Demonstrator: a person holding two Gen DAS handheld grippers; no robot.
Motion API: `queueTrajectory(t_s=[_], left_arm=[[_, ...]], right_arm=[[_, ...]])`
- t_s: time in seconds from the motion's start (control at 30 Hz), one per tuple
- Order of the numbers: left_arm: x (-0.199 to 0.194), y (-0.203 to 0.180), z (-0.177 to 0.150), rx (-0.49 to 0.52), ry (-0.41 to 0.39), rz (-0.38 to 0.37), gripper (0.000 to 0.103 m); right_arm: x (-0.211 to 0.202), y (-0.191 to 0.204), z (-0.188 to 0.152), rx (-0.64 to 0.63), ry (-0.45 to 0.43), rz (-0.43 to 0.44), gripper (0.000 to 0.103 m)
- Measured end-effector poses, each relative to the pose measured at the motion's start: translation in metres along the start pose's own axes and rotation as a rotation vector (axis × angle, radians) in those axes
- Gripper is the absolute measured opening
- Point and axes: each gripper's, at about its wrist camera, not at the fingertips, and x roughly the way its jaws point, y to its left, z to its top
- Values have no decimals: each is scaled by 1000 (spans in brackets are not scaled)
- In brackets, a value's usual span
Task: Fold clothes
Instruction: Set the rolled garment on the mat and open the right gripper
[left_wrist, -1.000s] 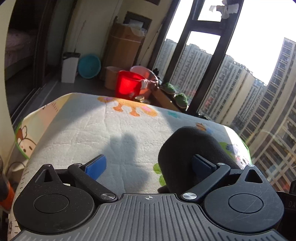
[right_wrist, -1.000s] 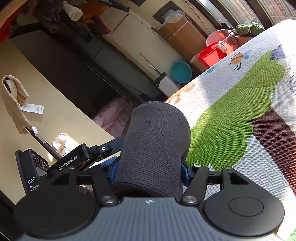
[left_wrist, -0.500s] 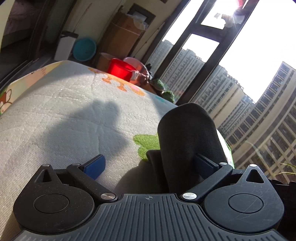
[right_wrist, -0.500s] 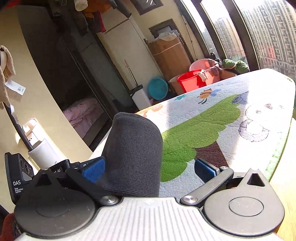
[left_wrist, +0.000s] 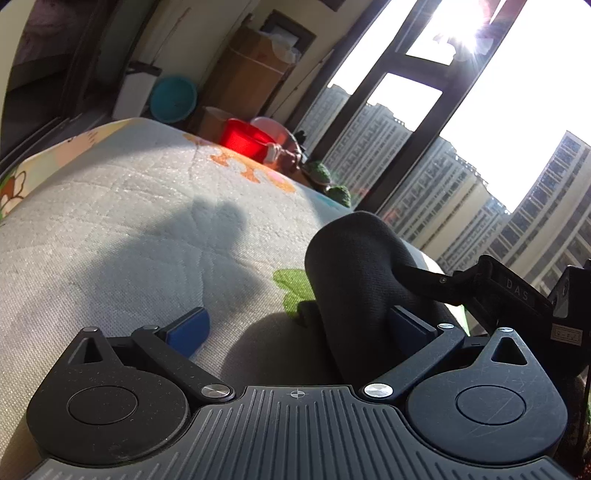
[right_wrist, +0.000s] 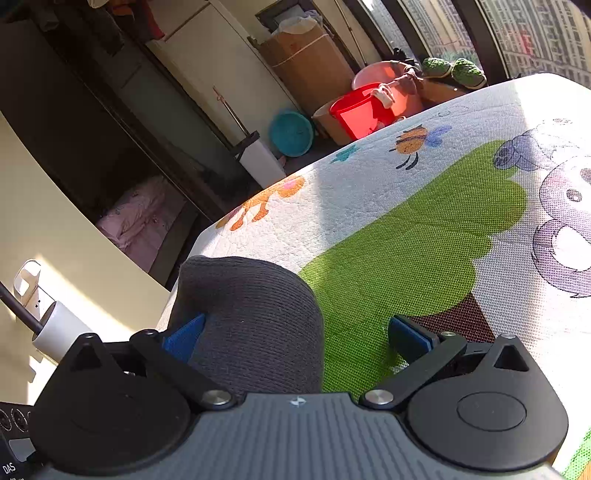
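Note:
A dark grey knit garment (left_wrist: 354, 280) is folded into a thick hump on the cartoon-print mat (left_wrist: 147, 206). In the left wrist view my left gripper (left_wrist: 299, 326) is open; the hump lies against its right pad (left_wrist: 410, 325), while the left pad (left_wrist: 188, 328) is free. The right gripper's finger (left_wrist: 424, 280) reaches onto the hump from the right. In the right wrist view my right gripper (right_wrist: 295, 336) is open; the garment (right_wrist: 255, 325) bulges against its left pad (right_wrist: 183, 336) and its right pad (right_wrist: 410, 338) hovers over the mat's green tree (right_wrist: 406, 251).
Beyond the mat's far edge stand a red bucket (right_wrist: 360, 110), a teal basin (right_wrist: 291, 133), a white bin (right_wrist: 258, 158) and a cardboard box (right_wrist: 310, 62). Tall windows (left_wrist: 424, 122) run along the right. A cream wall (right_wrist: 55, 251) lies left of the right gripper.
The right gripper, shut on the garment a second ago, has opened wide and let it go. The hump has sunk lower on the mat. The left gripper stayed open.

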Motion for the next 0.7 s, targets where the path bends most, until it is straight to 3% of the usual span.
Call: queueTrajectory(t_s=[0.13, 0.3, 0.4, 0.43, 0.57, 0.7], left_arm=[[1, -1, 0, 7, 5, -8, 103], [2, 1, 1, -11, 1, -7, 103], [2, 1, 1, -11, 1, -5, 103], [2, 1, 1, -9, 1, -3, 103], [2, 2, 1, -12, 3, -10, 103], [3, -6, 2, 38, 9, -15, 103]], right_arm=[[-13, 11, 0, -70, -49, -39, 103], [-22, 53, 7, -314, -231, -171, 103], [12, 73, 7, -500, -153, -339, 103], [20, 75, 5, -543, -139, -353, 103], [16, 62, 11, -466, -103, -313, 103], [0, 49, 2, -433, -126, -324, 103]])
